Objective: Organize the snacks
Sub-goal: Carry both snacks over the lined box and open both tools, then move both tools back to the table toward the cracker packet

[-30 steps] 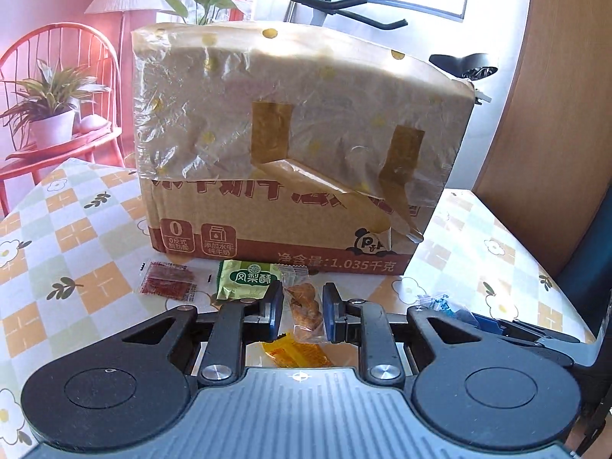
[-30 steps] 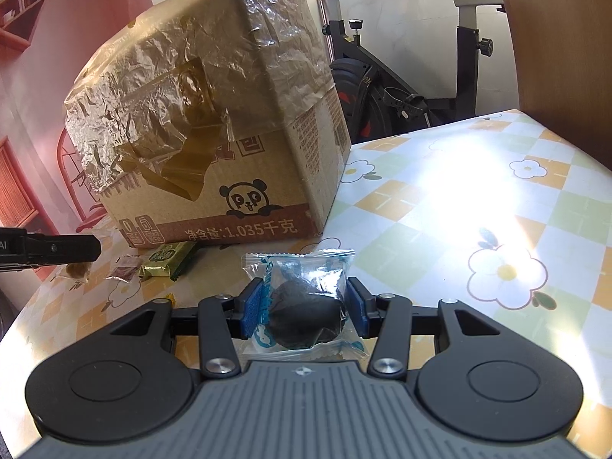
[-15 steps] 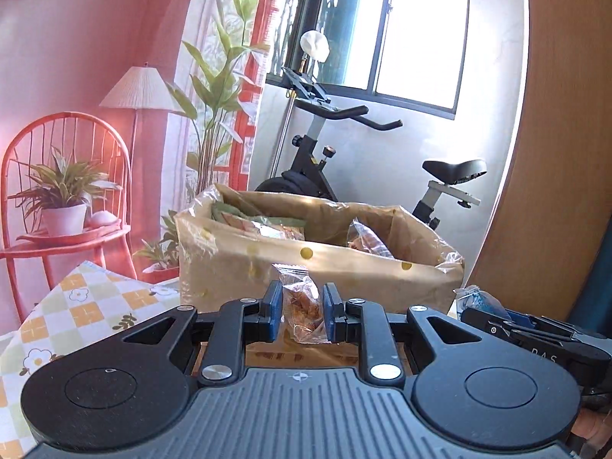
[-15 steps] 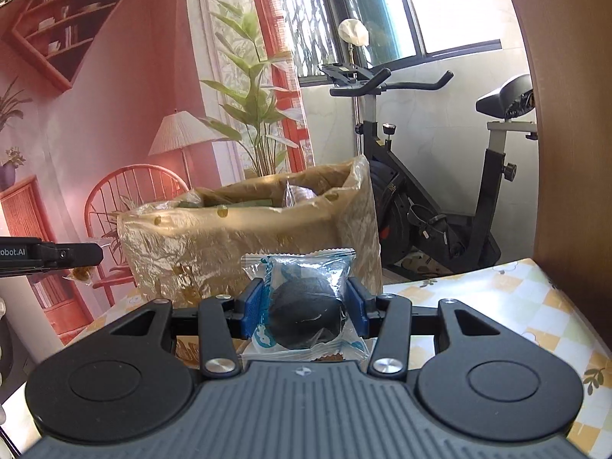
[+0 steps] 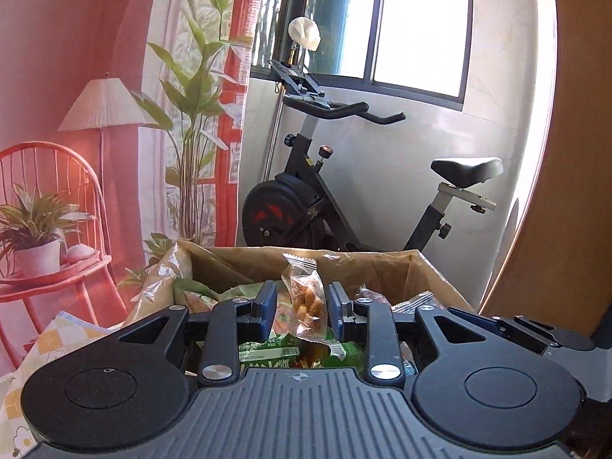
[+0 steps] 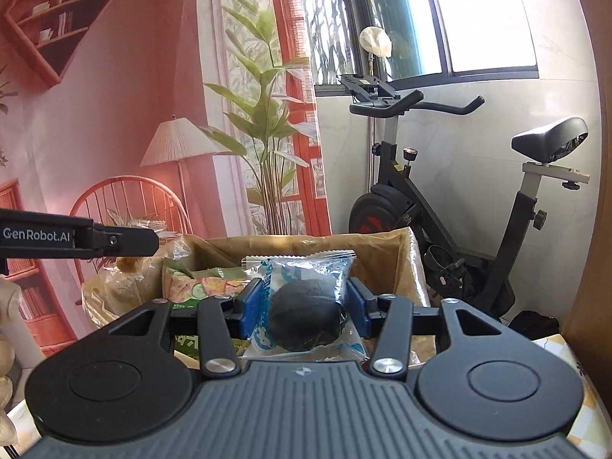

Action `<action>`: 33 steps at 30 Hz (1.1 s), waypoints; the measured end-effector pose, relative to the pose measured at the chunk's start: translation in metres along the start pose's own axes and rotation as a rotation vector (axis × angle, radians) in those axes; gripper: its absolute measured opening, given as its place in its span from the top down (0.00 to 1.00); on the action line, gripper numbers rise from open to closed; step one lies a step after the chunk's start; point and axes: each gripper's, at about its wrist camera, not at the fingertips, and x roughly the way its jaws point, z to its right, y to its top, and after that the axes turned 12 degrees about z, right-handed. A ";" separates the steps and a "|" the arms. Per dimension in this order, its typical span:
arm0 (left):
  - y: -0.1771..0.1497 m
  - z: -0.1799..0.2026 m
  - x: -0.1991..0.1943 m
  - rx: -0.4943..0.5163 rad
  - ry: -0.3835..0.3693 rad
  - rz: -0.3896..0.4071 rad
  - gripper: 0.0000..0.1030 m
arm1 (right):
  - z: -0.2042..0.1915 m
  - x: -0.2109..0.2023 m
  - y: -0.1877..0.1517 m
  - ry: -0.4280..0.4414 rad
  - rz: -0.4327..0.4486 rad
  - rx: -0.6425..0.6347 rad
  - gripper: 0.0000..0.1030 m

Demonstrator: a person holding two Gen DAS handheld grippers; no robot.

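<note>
Snacks fill the open cardboard box (image 5: 432, 271), seen from above its near rim in both wrist views. Only the left wrist view shows the clear packet of golden fried pieces (image 5: 306, 298) standing between the left gripper (image 5: 302, 308) pads; those jaws have just been opening, and a gap shows on each side of the packet, so it is no longer pinched. Green wrappers (image 5: 267, 355) lie in the box just below it. Only the right wrist view shows the blue-printed packet with a dark round cake (image 6: 306, 306), clamped between the blue pads of the right gripper (image 6: 306, 308) over the box; these jaws have just opened slightly, yet the pads still press its sides. A green cucumber-printed bag (image 6: 202, 287) lies at the box's left. The left gripper's finger enters that view from the far left. An exercise bike (image 6: 451, 199) stands beyond.
</note>
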 end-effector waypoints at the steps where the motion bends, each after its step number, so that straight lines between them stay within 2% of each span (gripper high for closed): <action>1: -0.001 -0.008 0.008 -0.030 0.008 -0.034 0.44 | 0.001 0.003 -0.002 0.008 -0.010 -0.002 0.44; 2: -0.002 -0.014 0.011 -0.053 0.027 -0.046 0.40 | 0.001 0.004 -0.003 0.012 -0.015 -0.001 0.39; 5: -0.009 -0.031 0.006 -0.100 0.043 -0.043 0.39 | 0.002 -0.008 -0.001 0.031 0.010 0.002 0.36; 8: -0.015 -0.038 -0.007 -0.065 0.077 -0.058 0.39 | -0.005 -0.023 0.001 0.063 0.025 -0.020 0.36; 11: -0.019 -0.043 -0.028 -0.036 0.061 -0.047 0.39 | -0.014 -0.040 0.000 0.078 0.038 -0.018 0.36; 14: -0.023 -0.049 -0.056 -0.003 0.058 -0.038 0.39 | -0.022 -0.061 -0.007 0.083 0.061 0.031 0.35; 17: -0.034 -0.058 -0.085 0.032 0.052 -0.062 0.39 | -0.033 -0.078 -0.023 0.105 0.045 0.092 0.35; 22: -0.067 -0.091 -0.117 -0.005 0.064 -0.146 0.39 | -0.055 -0.091 -0.067 0.125 -0.056 0.127 0.35; 27: -0.102 -0.117 -0.130 -0.012 0.124 -0.190 0.39 | -0.072 -0.086 -0.123 0.142 -0.233 0.132 0.35; 33: -0.130 -0.123 -0.135 -0.035 0.120 -0.217 0.39 | -0.095 -0.082 -0.171 0.229 -0.416 0.047 0.42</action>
